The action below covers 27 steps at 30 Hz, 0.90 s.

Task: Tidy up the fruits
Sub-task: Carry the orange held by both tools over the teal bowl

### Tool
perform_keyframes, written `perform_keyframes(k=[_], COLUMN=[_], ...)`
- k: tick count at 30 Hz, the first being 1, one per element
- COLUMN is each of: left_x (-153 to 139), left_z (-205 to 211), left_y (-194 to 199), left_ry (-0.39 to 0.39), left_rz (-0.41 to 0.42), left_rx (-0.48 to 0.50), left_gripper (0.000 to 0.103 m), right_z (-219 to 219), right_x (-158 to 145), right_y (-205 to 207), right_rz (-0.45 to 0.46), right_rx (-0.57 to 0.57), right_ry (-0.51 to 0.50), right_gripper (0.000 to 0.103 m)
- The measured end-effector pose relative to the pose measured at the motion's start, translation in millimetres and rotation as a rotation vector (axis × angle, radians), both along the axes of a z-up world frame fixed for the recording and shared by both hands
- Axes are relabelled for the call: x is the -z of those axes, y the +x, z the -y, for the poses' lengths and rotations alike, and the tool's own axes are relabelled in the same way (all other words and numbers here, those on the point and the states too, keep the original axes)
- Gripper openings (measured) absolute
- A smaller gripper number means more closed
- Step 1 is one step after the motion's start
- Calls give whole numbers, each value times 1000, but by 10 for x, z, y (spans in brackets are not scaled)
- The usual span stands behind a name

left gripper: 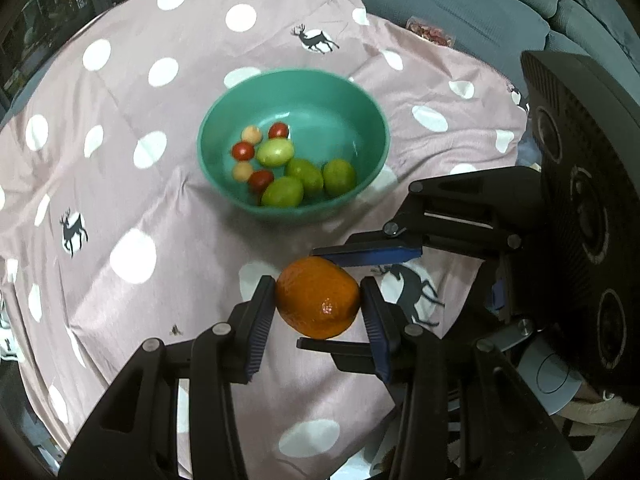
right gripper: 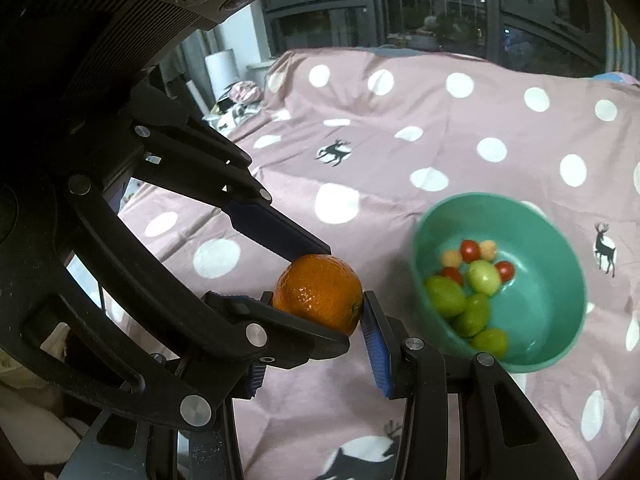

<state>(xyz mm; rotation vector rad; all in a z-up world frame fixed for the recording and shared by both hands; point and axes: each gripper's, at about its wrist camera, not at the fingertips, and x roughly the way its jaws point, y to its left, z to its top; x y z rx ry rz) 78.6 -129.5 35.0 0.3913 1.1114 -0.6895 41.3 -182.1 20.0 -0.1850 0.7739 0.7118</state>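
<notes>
both grippers' fingers (left gripper: 260, 312) pinch orange (left gripper: 318, 298) together.

Dimpled glossy orange (left gripper: 318, 298), smooth glossy teal bowl (left gripper: 224, 120), matt creased cloth (left gripper: 120, 184)

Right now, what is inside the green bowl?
The green bowl holds four green fruits, three small red ones and two pale ones, grouped on one side. Anything beneath them is hidden. The orange is outside, held between both grippers' jaws.
</notes>
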Motion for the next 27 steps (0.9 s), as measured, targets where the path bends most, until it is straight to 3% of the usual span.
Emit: perform_keyframes(k=[27], left_x=[-22], left_z=[507], left_y=[376], left_ry=[-14], left_rz=[23], left_rx=[37], left_gripper=[43], right_z=[474], right_x=[12], right_y=[342], right_rz=[27], right_rx=[98], right_ry=[27], right_gripper=[44])
